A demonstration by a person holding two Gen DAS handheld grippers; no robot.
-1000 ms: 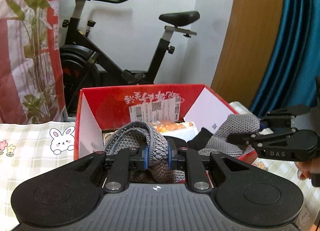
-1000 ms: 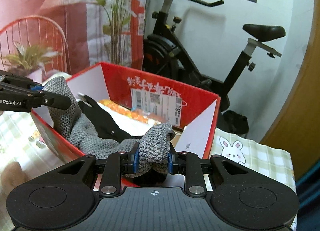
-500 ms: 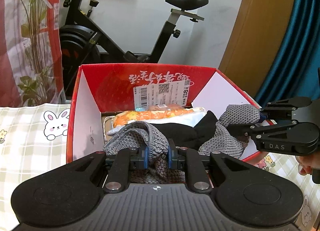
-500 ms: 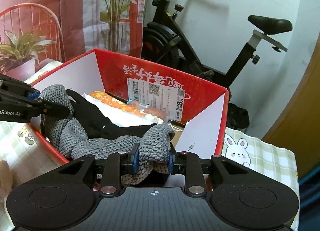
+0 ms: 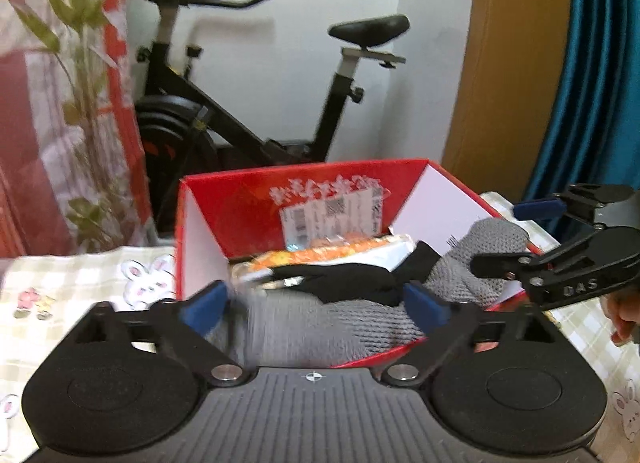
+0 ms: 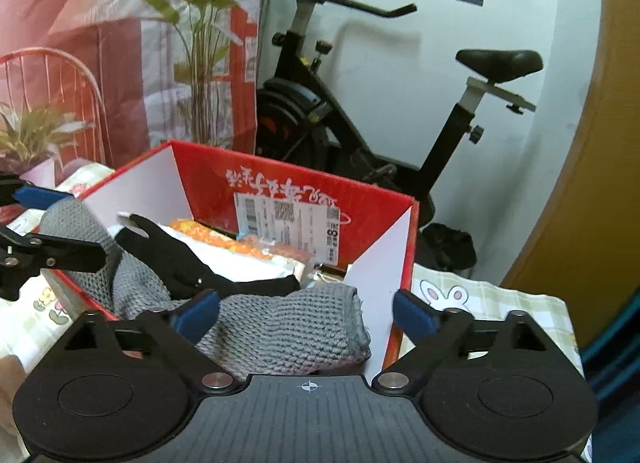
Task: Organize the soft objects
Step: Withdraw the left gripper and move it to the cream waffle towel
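Both grippers, left (image 5: pixel 316 305) and right (image 6: pixel 306 313), now stand spread, releasing the grey knitted cloth (image 6: pixel 280 331) into the red cardboard box (image 6: pixel 304 183); this placing seems finished.

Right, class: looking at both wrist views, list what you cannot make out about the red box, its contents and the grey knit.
- Grey knit, left wrist view: its near end is motion-blurred, so its edge is unclear.
- Red box floor, both views: covered by the knit, a black garment and an orange packet.
- Label on the box's back wall: print too small to read.
- Box's near wall, right wrist view: hidden behind the right gripper.
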